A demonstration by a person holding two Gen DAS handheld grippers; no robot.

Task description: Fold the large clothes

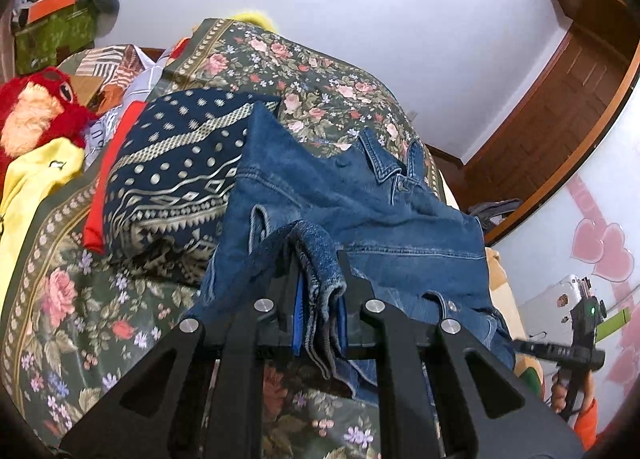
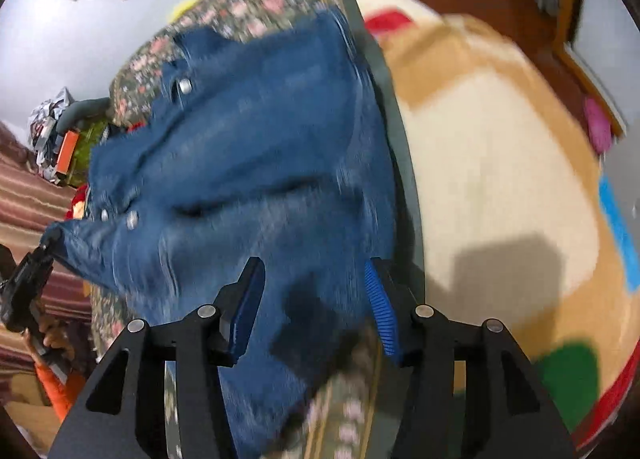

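A blue denim jacket [image 1: 360, 211] lies crumpled on the floral bedspread [image 1: 72, 299], collar toward the far side. My left gripper [image 1: 318, 283] is shut on a bunched fold of the jacket's near edge, cloth hanging between the blue pads. In the right wrist view the jacket [image 2: 256, 163] is blurred by motion and spreads across the bed. My right gripper [image 2: 314, 283] is open and empty, just above the jacket's near part. The left gripper also shows in the right wrist view [image 2: 44, 247], holding a jacket corner. The right gripper appears in the left wrist view [image 1: 524, 347].
A folded navy patterned cloth [image 1: 172, 179] over a red one lies left of the jacket. A red plush toy [image 1: 36, 111] and yellow cloth [image 1: 32, 187] sit at far left. A cream and tan blanket [image 2: 500, 179] lies right of the bedspread. A wooden door [image 1: 560, 107] stands behind.
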